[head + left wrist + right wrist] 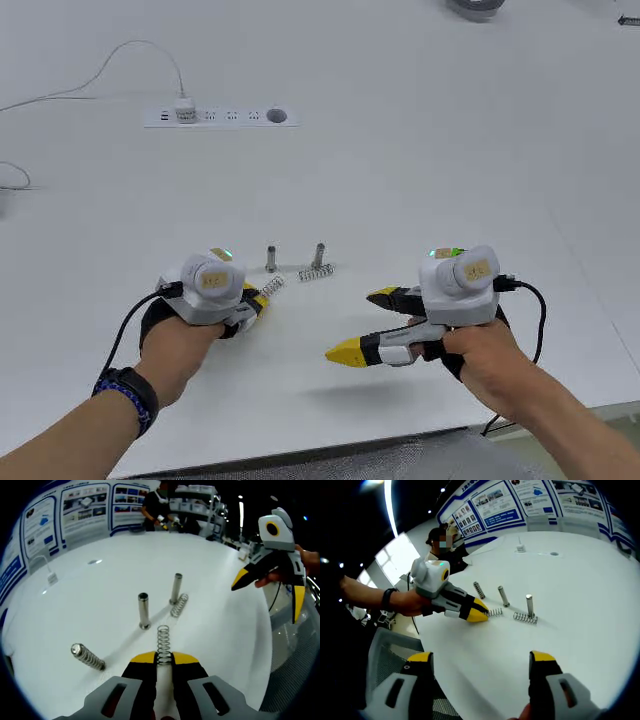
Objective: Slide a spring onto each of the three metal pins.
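One sprung pin (87, 656) left of the middle pin (143, 611); left gripper (163, 657) clamps a spring (163, 637) just before it, right gripper (481, 657) gapes empty, two to go!

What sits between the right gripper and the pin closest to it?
In the right gripper view, a loose spring lies at that pin's foot; the rest is bare table.
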`<state>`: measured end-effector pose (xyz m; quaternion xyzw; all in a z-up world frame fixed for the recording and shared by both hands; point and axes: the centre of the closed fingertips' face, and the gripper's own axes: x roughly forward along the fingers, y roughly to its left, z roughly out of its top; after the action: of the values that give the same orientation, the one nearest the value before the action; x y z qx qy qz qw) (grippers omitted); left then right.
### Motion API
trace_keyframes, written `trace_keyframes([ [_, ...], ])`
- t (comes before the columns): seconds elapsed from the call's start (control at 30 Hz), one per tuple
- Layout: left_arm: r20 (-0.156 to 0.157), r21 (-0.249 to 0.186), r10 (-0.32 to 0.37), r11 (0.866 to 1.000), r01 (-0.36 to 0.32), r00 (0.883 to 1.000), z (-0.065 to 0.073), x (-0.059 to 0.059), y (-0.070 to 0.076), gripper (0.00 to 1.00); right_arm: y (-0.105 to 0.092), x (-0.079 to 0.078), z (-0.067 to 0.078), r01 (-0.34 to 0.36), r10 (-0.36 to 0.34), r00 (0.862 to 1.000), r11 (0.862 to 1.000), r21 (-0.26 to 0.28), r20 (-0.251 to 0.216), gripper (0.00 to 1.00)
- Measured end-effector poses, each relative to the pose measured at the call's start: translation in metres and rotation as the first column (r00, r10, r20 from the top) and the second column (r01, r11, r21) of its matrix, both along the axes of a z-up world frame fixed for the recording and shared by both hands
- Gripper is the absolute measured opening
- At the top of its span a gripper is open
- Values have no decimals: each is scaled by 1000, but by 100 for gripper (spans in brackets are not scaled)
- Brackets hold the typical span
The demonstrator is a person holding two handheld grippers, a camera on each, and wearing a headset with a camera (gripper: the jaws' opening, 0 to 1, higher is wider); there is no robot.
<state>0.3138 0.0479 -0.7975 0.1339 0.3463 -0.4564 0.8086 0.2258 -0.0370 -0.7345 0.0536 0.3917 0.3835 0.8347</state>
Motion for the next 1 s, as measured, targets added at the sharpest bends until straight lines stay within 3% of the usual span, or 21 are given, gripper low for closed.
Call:
trace_keyframes([
  [0.63, 55, -31, 7, 999, -5, 998, 31, -6, 28, 11, 11, 1, 2, -16, 16, 1000, 1000, 21, 4, 79],
  [0.73, 47, -83, 24, 996, -20, 999, 43, -9, 29, 11, 13, 0, 3, -22, 22, 1000, 999, 31, -2, 79],
  [1.0, 90, -111, 16, 994, -6, 996, 73, -21, 41, 11, 18, 2, 14, -22, 22, 1000, 996, 84, -4, 78],
])
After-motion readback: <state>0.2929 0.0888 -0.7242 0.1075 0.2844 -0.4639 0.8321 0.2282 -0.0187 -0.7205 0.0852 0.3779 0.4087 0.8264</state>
